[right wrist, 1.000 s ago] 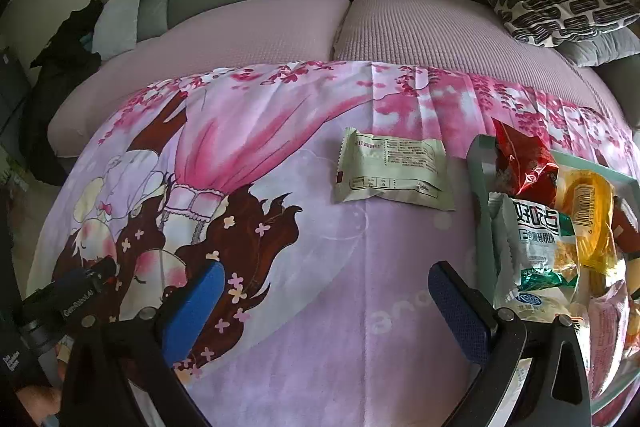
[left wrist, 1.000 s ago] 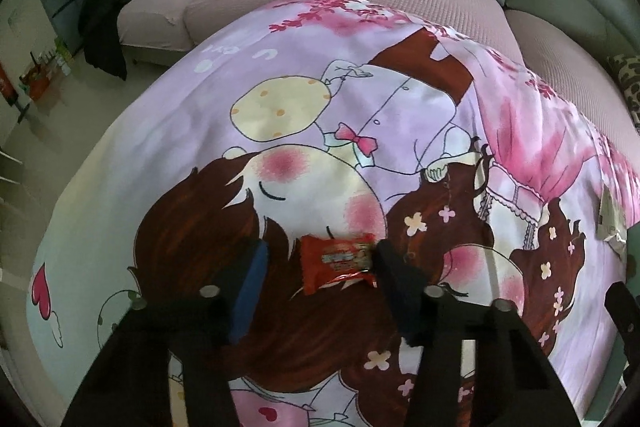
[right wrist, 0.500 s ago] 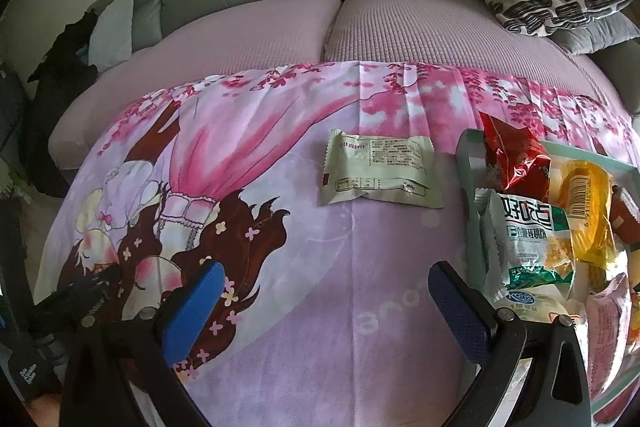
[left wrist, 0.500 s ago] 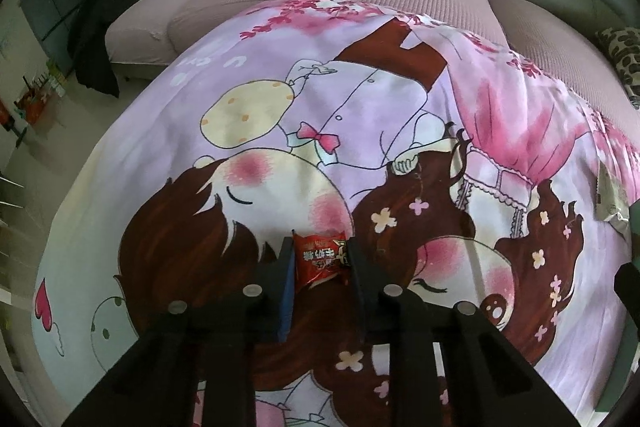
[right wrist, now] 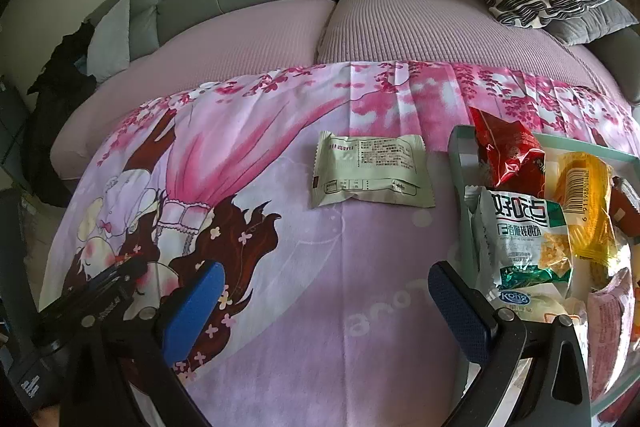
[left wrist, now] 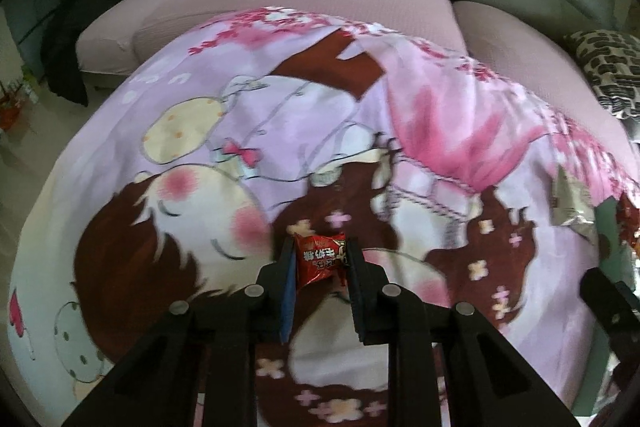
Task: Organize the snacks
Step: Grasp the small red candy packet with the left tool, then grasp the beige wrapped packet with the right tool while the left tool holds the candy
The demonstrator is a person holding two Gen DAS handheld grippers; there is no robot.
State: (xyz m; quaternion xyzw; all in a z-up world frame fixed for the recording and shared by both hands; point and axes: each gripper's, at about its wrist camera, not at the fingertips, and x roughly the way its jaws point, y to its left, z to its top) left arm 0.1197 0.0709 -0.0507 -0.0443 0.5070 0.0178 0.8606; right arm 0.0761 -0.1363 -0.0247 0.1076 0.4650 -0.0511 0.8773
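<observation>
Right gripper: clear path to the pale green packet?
Probably yes. The right gripper is open and empty; only bare blanket lies between it and the packet, which lies flat, clear of the tray.

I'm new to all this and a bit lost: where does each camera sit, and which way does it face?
Left wrist: sits on the left gripper, looking down along its fingers, shut on a red snack packet over the cartoon blanket.
Right wrist: sits on the right gripper, fingers open, above the pale green packet and snack tray.
Shared: blanket, packet, sofa.
</observation>
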